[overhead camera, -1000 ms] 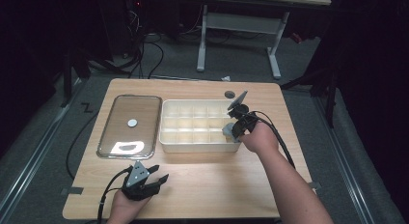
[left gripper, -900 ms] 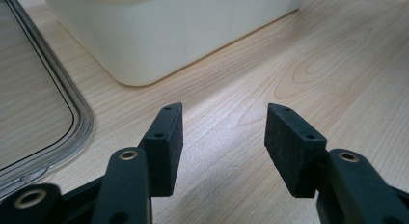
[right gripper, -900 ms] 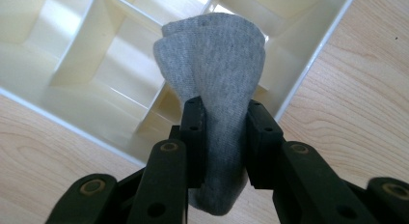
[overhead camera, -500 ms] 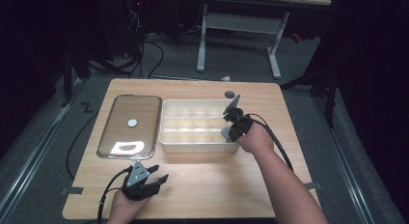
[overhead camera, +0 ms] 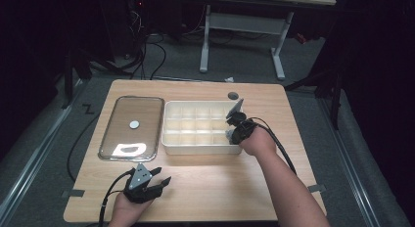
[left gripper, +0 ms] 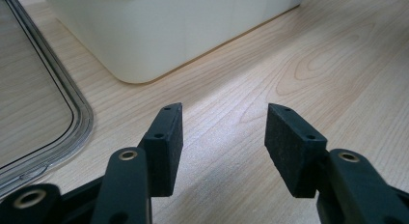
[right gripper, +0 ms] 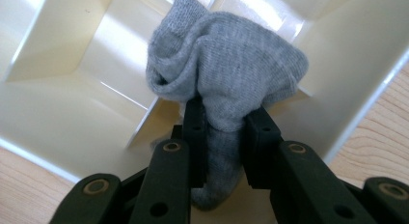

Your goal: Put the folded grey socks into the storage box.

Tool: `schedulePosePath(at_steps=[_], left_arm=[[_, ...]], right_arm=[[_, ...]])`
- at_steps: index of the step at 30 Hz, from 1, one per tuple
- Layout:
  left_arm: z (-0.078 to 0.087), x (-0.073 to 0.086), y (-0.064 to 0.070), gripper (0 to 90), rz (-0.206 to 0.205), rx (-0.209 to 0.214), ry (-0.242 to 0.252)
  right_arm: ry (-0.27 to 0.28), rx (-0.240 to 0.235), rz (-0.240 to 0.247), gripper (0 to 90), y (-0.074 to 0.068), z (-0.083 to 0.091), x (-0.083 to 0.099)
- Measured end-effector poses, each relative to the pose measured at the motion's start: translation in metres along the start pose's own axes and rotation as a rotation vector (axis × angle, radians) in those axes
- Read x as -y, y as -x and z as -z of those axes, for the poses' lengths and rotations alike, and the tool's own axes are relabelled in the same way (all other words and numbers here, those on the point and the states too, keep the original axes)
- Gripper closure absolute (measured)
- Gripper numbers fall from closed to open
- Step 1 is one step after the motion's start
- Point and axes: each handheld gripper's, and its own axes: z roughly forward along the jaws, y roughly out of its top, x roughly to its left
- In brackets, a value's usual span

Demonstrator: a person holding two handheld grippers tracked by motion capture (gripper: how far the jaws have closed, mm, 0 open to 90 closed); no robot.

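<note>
Right gripper (right gripper: 224, 132) shifted slightly nearer along compartment box (overhead camera: 169, 139); left gripper (left gripper: 222, 137) unmoved, jaws wide, idle on table (left gripper: 313, 64). Right clamped on grey sock (right gripper: 226, 69), bunched over box's near-right corner cell. Risk: thin pinch slips, or sock snags on divider and drapes across two cells.

Both forearms bare, each black gripper (overhead camera: 157, 181) (overhead camera: 229, 128) wearing a grey three-cornered plate, brass-ringed pivot holes, square jaw pads and a trailing black cable.
</note>
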Motion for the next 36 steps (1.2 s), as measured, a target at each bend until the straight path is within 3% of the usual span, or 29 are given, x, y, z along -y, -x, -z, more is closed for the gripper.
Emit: schedulePosePath(at_steps=[8, 14, 20, 30, 31, 33, 36], left_arm=[[0.001, 0.0, 0.0, 48.5, 0.005, 0.001, -0.003], [0.0, 0.0, 0.0, 48.5, 0.006, 0.004, -0.005], [0.0, 0.0, 0.0, 48.5, 0.008, 0.007, -0.005], [-0.001, 0.0, 0.001, 48.4, 0.006, 0.011, -0.008], [-0.001, 0.0, 0.001, 48.3, 0.007, 0.01, -0.006], [-0.001, 0.0, 0.001, 48.3, 0.007, 0.01, -0.006], [-0.001, 0.0, 0.001, 48.3, 0.007, 0.011, -0.008]], right_arm=[[-0.012, -0.002, 0.008, 75.2, -0.001, -0.006, -0.001], [-0.036, 0.02, 0.046, 75.2, -0.006, -0.012, -0.003], [-0.04, 0.022, 0.038, 73.1, -0.006, -0.011, -0.003], [-0.03, -0.001, 0.034, 59.5, -0.005, 0.002, -0.004], [-0.033, -0.003, 0.004, 59.1, -0.006, 0.005, -0.004], [-0.008, -0.009, 0.029, 58.5, -0.003, 0.011, -0.003], [0.016, -0.024, 0.029, 58.2, -0.001, 0.021, -0.001]])
